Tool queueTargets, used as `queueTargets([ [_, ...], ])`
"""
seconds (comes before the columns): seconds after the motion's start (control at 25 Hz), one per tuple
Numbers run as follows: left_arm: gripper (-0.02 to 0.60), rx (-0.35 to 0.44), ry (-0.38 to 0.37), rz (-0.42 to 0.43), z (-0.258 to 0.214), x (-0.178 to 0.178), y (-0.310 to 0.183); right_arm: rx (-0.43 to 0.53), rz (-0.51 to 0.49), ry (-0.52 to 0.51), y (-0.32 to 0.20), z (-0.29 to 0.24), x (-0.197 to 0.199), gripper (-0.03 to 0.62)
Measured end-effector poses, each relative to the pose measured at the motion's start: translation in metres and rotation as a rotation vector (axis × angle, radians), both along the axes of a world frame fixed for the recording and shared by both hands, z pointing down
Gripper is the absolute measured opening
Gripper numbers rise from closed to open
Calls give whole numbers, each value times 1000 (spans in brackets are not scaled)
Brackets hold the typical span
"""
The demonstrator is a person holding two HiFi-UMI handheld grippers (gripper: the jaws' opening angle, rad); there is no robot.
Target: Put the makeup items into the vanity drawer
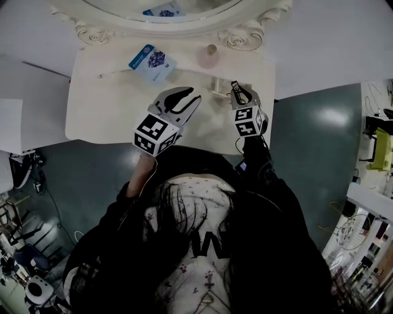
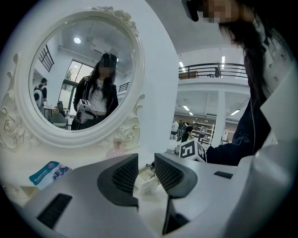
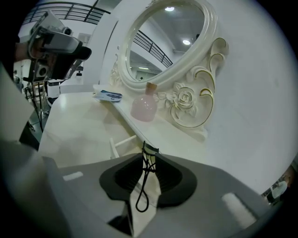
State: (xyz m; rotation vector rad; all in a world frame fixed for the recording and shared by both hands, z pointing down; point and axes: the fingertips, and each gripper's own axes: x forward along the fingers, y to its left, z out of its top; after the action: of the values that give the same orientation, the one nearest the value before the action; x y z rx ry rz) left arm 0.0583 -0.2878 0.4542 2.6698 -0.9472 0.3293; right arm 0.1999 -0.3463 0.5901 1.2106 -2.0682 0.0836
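Over by the tabletop's (image 1: 104, 110) left edge lies a thin stick (image 1: 113, 73), and a blue packet (image 1: 152, 62) sits toward the back edge, both untouched and waiting their turn. Next along, the left gripper (image 1: 188, 98) hovers above the middle of the tabletop with its jaws spread and nothing between them, seemingly kept free for the vanity drawer or the next item. Right of it, a pink bottle (image 1: 209, 56) stands against the back edge under the mirror (image 1: 166, 18). Now the action: near the right front corner, the right gripper (image 1: 242, 96) tilts down with its jaws pinching an eyelash curler (image 3: 148, 167) at the hinge, head forward and loop trailing, a grip that looks secure for carrying. No open drawer shows anywhere, so stowing looks barely started.
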Motion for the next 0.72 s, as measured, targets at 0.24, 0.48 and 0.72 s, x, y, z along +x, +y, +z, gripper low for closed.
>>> queueTargets([
  [0.24,109,6,3,0,-1,-1,-1,-38,-165,106,6,5,-8,81],
  [0.48,109,6,-1,-3,-1,-3,-1,-41,-422,288,8,13,-20,83],
  [0.72,109,5,-5,-8,-2,-7,-1,22,-539,458,9,17,-22,86],
])
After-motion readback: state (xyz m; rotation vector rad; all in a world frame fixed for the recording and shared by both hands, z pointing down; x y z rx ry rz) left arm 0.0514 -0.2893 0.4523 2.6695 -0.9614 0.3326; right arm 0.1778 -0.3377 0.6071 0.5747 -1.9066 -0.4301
